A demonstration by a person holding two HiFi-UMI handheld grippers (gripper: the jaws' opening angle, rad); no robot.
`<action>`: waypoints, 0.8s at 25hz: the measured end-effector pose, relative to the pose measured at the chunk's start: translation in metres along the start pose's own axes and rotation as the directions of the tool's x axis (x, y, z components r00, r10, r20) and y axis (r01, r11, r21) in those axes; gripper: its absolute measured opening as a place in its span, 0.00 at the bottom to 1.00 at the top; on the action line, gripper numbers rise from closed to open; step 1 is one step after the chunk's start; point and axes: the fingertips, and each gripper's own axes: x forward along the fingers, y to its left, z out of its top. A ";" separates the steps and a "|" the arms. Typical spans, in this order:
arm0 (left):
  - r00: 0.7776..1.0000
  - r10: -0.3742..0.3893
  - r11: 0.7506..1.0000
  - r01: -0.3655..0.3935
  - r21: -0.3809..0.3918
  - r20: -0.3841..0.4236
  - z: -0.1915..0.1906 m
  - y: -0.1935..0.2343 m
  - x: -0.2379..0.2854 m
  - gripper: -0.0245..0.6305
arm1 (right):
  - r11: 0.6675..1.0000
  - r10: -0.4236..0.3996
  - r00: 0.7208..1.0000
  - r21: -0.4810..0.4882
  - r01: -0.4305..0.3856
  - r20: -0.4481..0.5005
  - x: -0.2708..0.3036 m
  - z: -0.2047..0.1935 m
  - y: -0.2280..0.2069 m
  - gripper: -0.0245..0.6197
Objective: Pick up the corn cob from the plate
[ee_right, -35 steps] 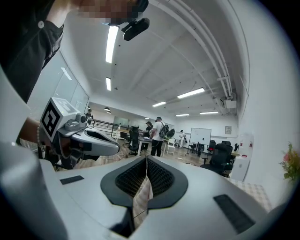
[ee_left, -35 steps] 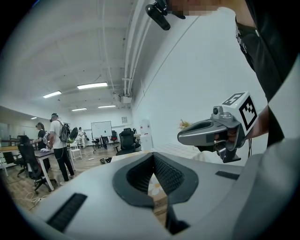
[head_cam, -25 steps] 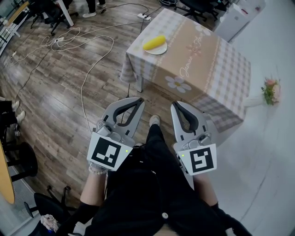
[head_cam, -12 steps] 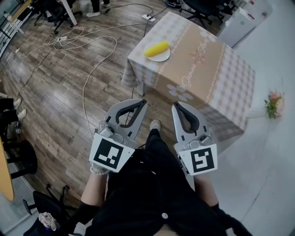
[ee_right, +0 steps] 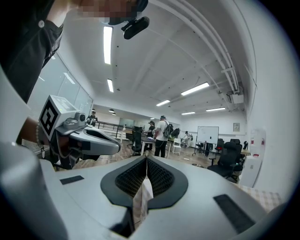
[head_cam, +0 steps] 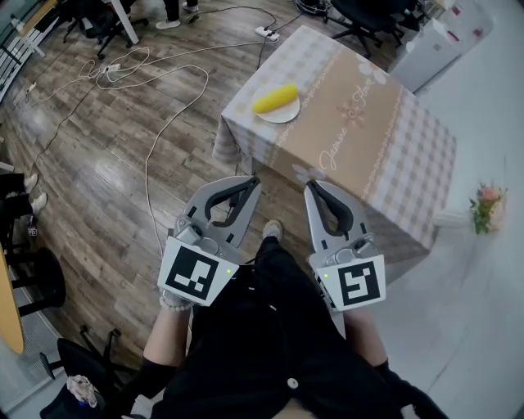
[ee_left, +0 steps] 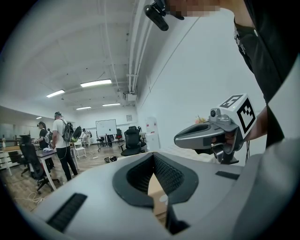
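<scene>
A yellow corn cob (head_cam: 275, 98) lies on a white plate (head_cam: 281, 114) near the left corner of a small table (head_cam: 368, 139) with a checked beige cloth. Both grippers hang side by side in front of the person, well short of the table. My left gripper (head_cam: 252, 182) is shut with nothing between its jaws, its tips over the wooden floor. My right gripper (head_cam: 312, 187) is shut and empty too, its tips near the table's front edge. In the left gripper view the right gripper (ee_left: 180, 138) shows at the right; the right gripper view shows the left gripper (ee_right: 125, 149) at the left.
White cables (head_cam: 155, 98) snake over the wooden floor left of the table, with a power strip (head_cam: 272, 32) behind it. Office chairs (head_cam: 360, 12) stand at the back. A flower bunch (head_cam: 485, 204) lies at the right on the pale floor. People (ee_right: 161, 136) stand far off.
The table with the plate and corn has drawn nearer to both grippers and now sits lower in the head view. Both grippers stay shut side by side.
</scene>
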 end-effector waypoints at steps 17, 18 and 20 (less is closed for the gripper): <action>0.997 0.078 0.997 -0.078 -0.005 -0.013 0.006 0.040 0.090 0.06 | 0.997 0.070 0.998 -0.015 -0.070 0.011 0.058 -0.011 -0.086 0.10; 0.996 0.085 0.996 -0.085 -0.007 -0.013 0.007 0.042 0.094 0.06 | 0.997 0.074 0.997 -0.018 -0.073 0.013 0.060 -0.011 -0.090 0.10; 0.995 0.097 0.995 -0.097 -0.010 -0.013 0.008 0.046 0.103 0.06 | 0.997 0.080 0.997 -0.022 -0.080 0.020 0.065 -0.010 -0.100 0.10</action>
